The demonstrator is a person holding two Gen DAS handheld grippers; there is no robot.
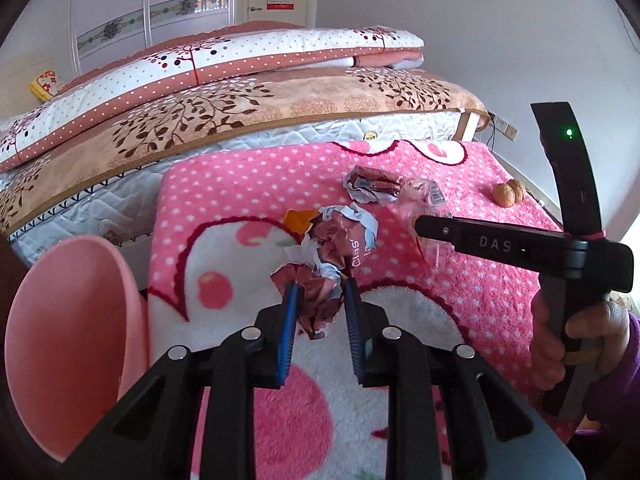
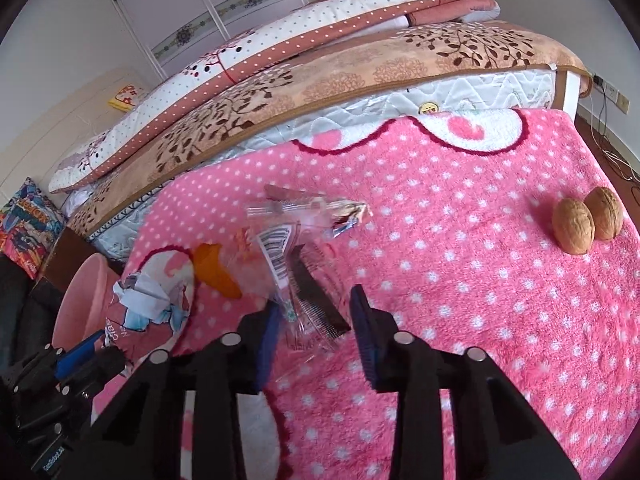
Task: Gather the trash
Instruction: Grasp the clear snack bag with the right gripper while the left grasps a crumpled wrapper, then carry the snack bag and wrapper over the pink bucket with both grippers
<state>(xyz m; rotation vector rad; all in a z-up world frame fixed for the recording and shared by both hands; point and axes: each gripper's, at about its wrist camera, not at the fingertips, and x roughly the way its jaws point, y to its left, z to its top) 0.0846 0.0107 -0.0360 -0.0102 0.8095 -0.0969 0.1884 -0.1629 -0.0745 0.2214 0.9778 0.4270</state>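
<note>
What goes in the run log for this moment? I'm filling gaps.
left gripper: shut on crumpled paper | right gripper: around clear wrapper, grip unclear | pink bin: left | walnuts: untouched

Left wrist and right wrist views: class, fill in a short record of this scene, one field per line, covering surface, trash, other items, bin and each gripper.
surface: pink polka-dot blanket
trash in left gripper: crumpled paper ball, jaws pressed on it
trash at right gripper: clear plastic wrapper, between the jaws; contact unclear
loose trash: second crumpled paper; orange scrap
other items: two walnuts, side by side, apart from the trash
bin: pink bin, beside the blanket's left edge
left gripper: shut on paper
right gripper: grip unclear
</note>
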